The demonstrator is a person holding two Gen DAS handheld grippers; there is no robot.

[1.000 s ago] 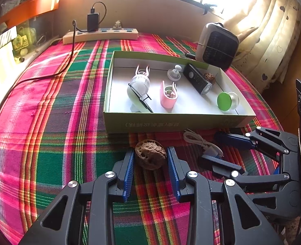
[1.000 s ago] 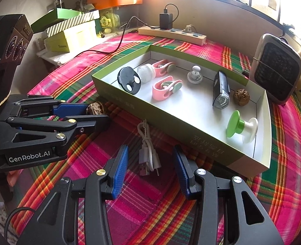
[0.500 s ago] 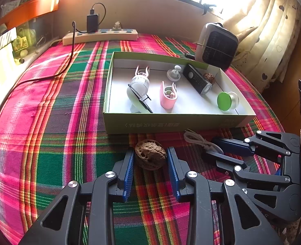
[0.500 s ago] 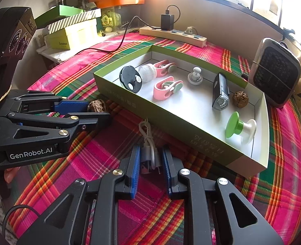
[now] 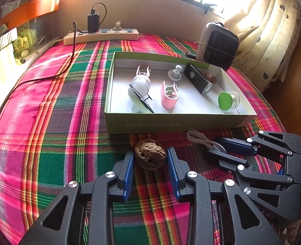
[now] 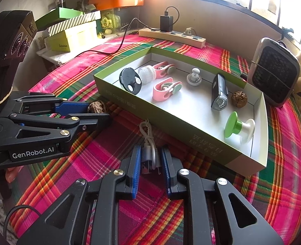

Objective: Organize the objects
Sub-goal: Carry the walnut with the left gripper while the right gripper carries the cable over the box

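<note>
The coiled white USB cable [image 6: 149, 151] lies on the plaid tablecloth [image 5: 48, 122] just in front of the long wall of the shallow green cardboard box [image 6: 170, 126], and the right gripper [image 6: 150, 160] now pinches its plug end between the blue pads; a second ago those jaws stood wide with the cable loose between them, and they have since closed in on it. Just left of the cable, also close before the box's front wall, the wrinkled brown walnut [image 5: 150, 157] sits between the pads of the left gripper [image 5: 150, 159], which touch it on both sides exactly as they did a second ago; neither tool has shifted. The cable's plugs are partly hidden by the right pads, and from the left camera only its looped end shows beside the right gripper's fingers [image 5: 234, 146]. The print on the box's front wall is too small to read. Inside the box lie two pink clips [image 6: 164, 89], a second walnut [image 6: 239, 99] in the far corner, one black bike light [image 6: 219, 95], one green-capped white knob [image 6: 239, 127], one small white knob [image 6: 194, 77] and one black round disc [image 6: 130, 80]. Beyond the box stand one grey fan heater [image 6: 274, 71] and one cream power strip [image 6: 170, 35].
</note>
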